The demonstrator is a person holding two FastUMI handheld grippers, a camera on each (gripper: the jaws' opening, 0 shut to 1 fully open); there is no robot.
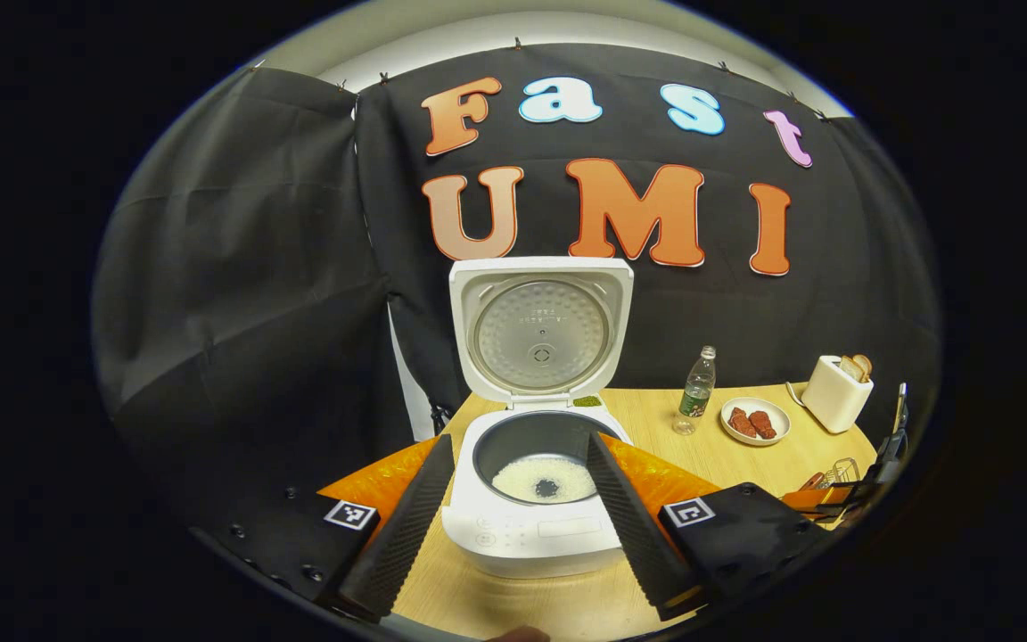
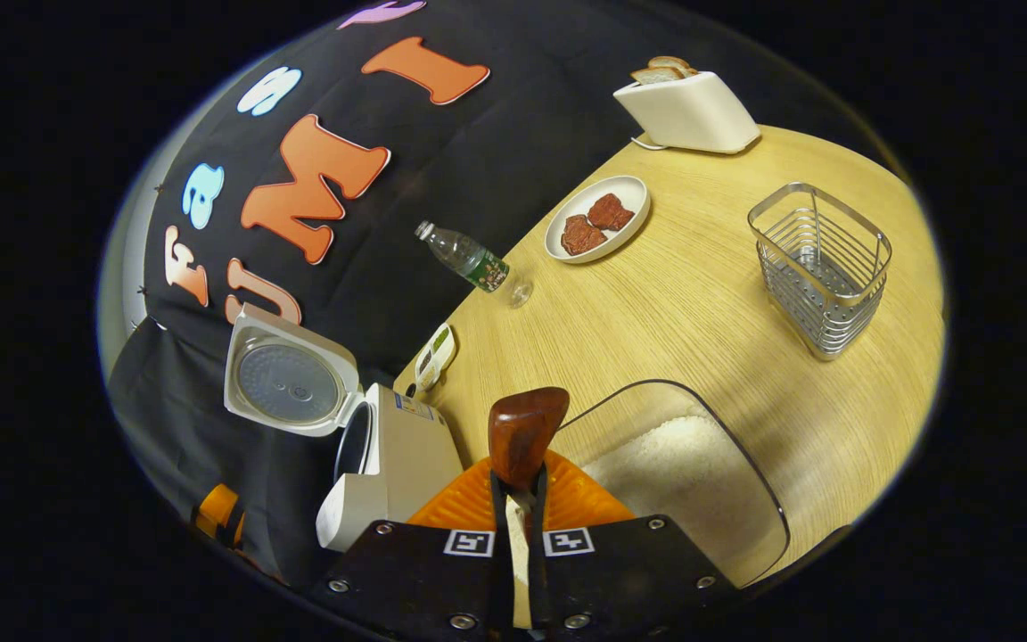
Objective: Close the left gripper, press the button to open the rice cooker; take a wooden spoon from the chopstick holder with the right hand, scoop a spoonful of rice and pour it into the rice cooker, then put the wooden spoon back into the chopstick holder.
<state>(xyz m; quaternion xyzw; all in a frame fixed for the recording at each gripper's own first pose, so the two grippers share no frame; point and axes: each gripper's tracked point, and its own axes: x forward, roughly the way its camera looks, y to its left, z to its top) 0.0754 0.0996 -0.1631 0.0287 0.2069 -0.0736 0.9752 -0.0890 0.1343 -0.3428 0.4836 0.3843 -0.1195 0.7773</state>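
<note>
The rice cooker [image 1: 536,499] is seen on the worktop [image 1: 656,419], lid raised, rice in its pot, framed by the spread left claw [image 1: 521,464]. The wooden spoon [image 2: 525,432] is pinched by the right claw [image 2: 520,499] beside the rice container [image 2: 701,473]; the chopstick holder [image 2: 821,267] is set well apart.

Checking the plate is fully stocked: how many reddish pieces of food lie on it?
2. Both lie side by side on the white plate, one piece nearer the toaster, the other piece nearer the bottle.

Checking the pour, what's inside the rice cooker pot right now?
White rice lies on the inner pot floor, a dark bare patch mid-pile; the left gripper's finger covers the right side.
</note>
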